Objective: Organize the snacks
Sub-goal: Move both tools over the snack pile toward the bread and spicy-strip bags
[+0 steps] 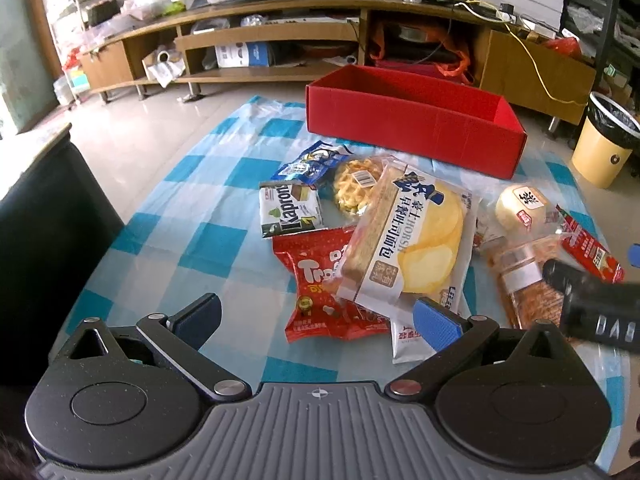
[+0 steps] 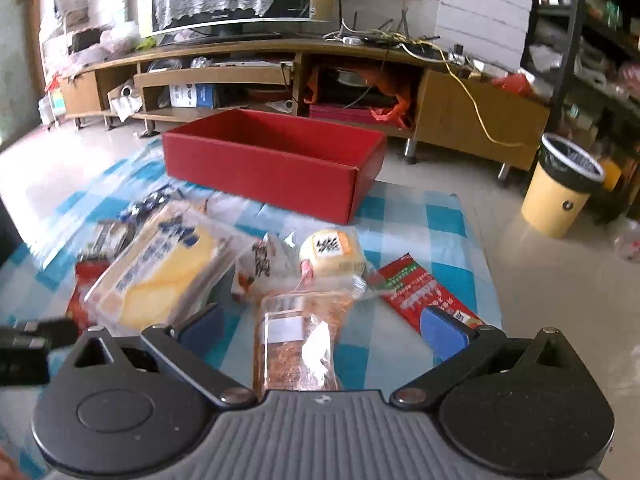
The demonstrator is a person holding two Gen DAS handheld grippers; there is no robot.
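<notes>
A pile of packaged snacks lies on a blue-and-white checked cloth point(image 1: 168, 208). An empty red cardboard box point(image 1: 412, 120) point(image 2: 272, 160) stands behind the pile. My left gripper point(image 1: 320, 320) is open above a red Troo packet point(image 1: 324, 300), beside a big toast bread pack point(image 1: 408, 240). A Kapron wafer pack point(image 1: 290, 208), a waffle point(image 1: 352, 186) and a blue packet point(image 1: 312, 162) lie further back. My right gripper point(image 2: 324, 330) is open, its fingers either side of a clear pack of brown snacks point(image 2: 296, 344). A round bun point(image 2: 332, 252) and a red stick packet point(image 2: 424, 296) lie just ahead.
A low wooden TV stand point(image 1: 280, 28) with a screen and clutter runs along the back. A yellow waste bin point(image 2: 560, 192) stands on the tiled floor at right. A dark chair or seat point(image 1: 44, 216) edges the cloth at left. Shelving point(image 2: 592, 40) fills the far right.
</notes>
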